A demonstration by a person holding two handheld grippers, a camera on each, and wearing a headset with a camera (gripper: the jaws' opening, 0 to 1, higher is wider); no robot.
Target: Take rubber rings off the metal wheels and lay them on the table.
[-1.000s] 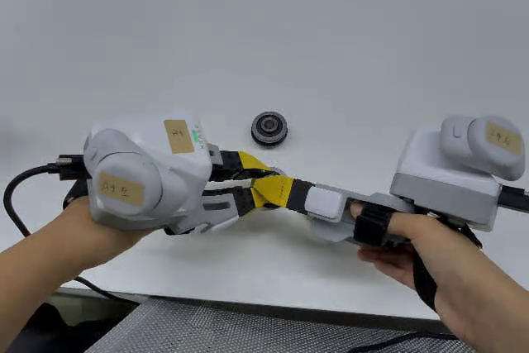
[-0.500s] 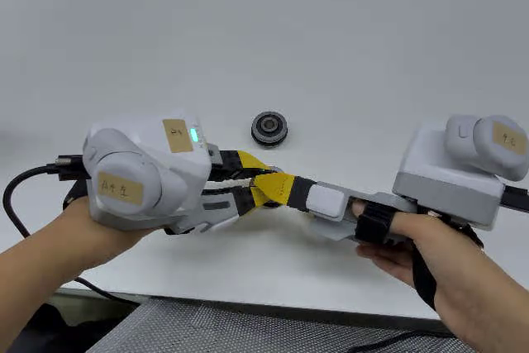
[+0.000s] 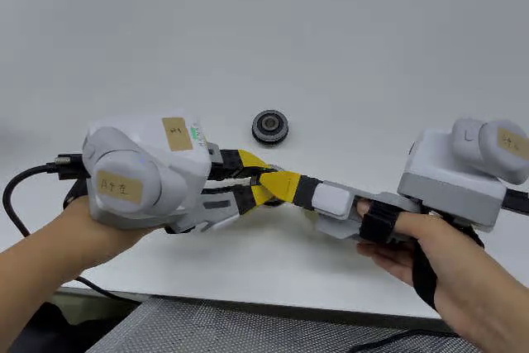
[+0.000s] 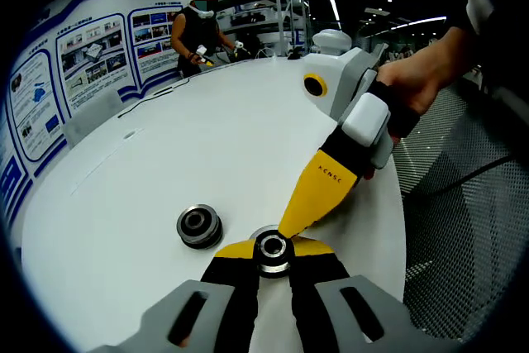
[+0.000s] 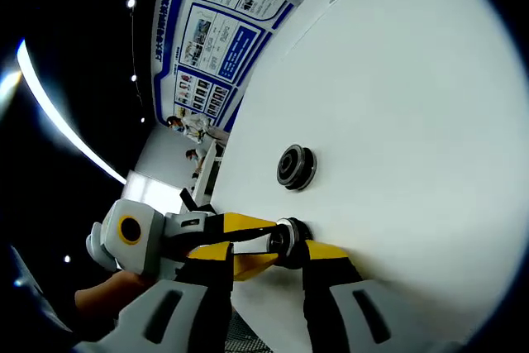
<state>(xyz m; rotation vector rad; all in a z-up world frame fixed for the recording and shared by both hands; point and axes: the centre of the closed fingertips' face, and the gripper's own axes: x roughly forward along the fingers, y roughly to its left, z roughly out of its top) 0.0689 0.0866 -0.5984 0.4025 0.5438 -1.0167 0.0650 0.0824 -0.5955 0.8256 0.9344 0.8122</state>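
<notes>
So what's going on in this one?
A person is working a wheel with both grippers near the front of the table. The left gripper is shut on the wheel, and the right gripper closes on it from the opposite side. Whether its rubber ring is coming off can't be told. A second wheel sits farther back on the table, untouched, with its dark ring on.

The left gripper (image 3: 250, 178) reaches in from the left and the right gripper (image 3: 277, 185) from the right, and their tips meet above the front middle of the counter (image 3: 347, 80). The near wheel (image 4: 271, 248) sits clamped between both pairs of jaws. The far wheel (image 3: 269, 127) lies on the counter behind them, apart from both.
</notes>
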